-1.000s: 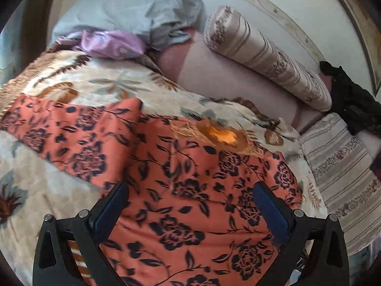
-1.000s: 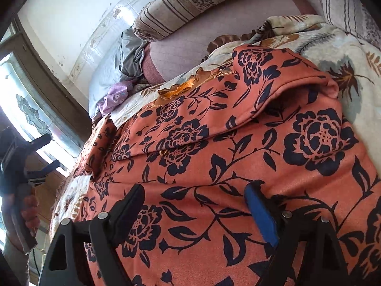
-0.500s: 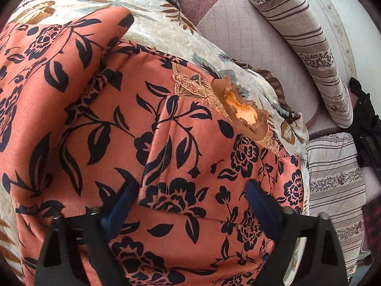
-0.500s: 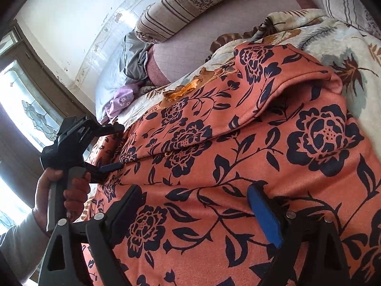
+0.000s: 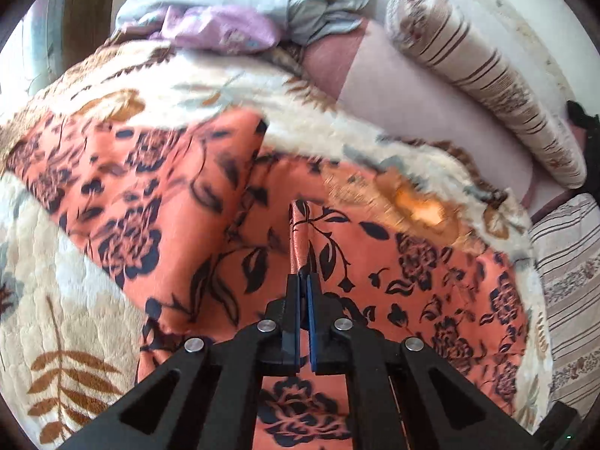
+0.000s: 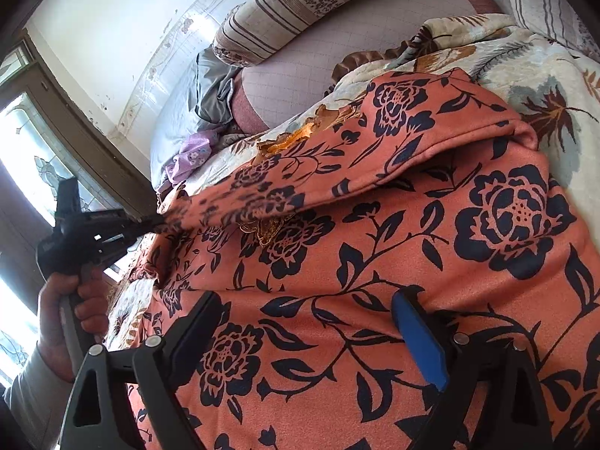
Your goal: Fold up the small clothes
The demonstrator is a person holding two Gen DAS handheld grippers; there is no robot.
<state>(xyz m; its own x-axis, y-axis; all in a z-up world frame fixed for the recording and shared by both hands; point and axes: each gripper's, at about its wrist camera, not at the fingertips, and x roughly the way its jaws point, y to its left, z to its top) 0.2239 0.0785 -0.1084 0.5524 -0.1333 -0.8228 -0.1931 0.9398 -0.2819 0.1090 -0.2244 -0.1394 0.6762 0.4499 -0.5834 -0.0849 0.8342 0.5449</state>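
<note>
An orange garment [image 5: 412, 281] printed with dark navy flowers lies spread on a bed. In the left wrist view my left gripper [image 5: 303, 277] is shut on a raised ridge of this fabric near the garment's middle. The right wrist view shows the same left gripper [image 6: 150, 221] at the far left, held by a hand [image 6: 63, 307], with a fold of the garment [image 6: 487, 262] stretched from its tip. My right gripper [image 6: 307, 322] sits low over the near part of the garment. Its jaws are opening, the cloth lies flat between them, and the pads [image 6: 416, 337] do not press it.
A cream leaf-patterned blanket [image 5: 56, 300] lies under the garment. A striped bolster [image 5: 487, 90] runs along the wall. Lilac cloth [image 5: 221, 30] and grey cloth [image 5: 300, 0] are heaped at the far end. A striped pillow [image 5: 570, 281] lies at the right, and a window [image 6: 22, 157] stands beyond the bed.
My left gripper came down onto the garment and closed on a pinch of fabric, which now stands up as a ridge. The right gripper has stayed in place.
</note>
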